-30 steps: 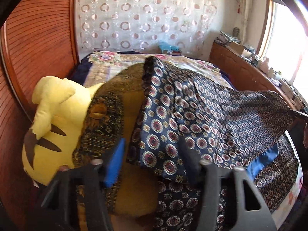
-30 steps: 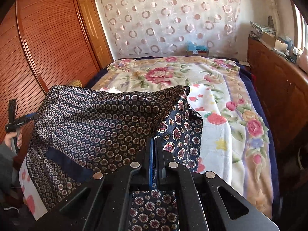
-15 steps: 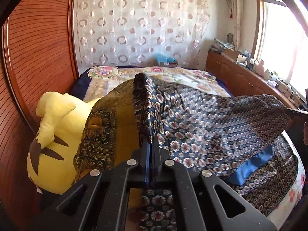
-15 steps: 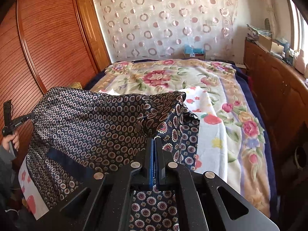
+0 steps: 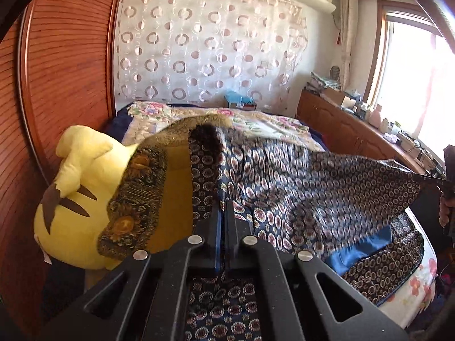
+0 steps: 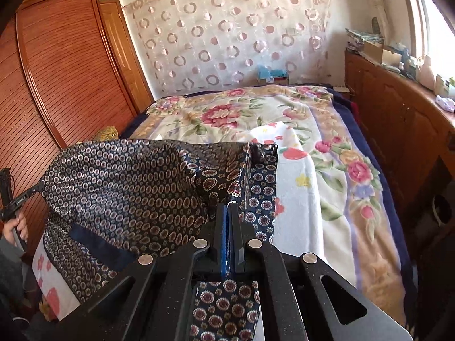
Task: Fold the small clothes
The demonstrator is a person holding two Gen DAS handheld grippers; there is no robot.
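A dark blue garment (image 5: pixel 307 182) printed with small rings and medallions hangs stretched in the air between my two grippers, above the bed. My left gripper (image 5: pixel 222 199) is shut on its left corner, the cloth running through the jaws and out below. My right gripper (image 6: pixel 228 209) is shut on the opposite corner of the garment (image 6: pixel 136 182), whose blue inner band (image 6: pixel 99 245) sags beneath. In the left wrist view the right gripper (image 5: pixel 443 183) pinches the far tip of the cloth. In the right wrist view the left gripper (image 6: pixel 25 196) shows at the cloth's left end, held by a hand.
A floral blanket (image 6: pixel 327 153) covers the bed under the garment. A yellow plush toy (image 5: pixel 76 196) lies at the bed's left edge, half under a gold-brown patterned cloth (image 5: pixel 148 187). A wooden wardrobe (image 6: pixel 57 65) stands left, a cluttered wooden cabinet (image 6: pixel 403 108) right.
The left gripper closed on the garment's corner and rose with it. The cloth now hangs higher and tauter between both grippers; the right gripper shifted sideways, still clamped.
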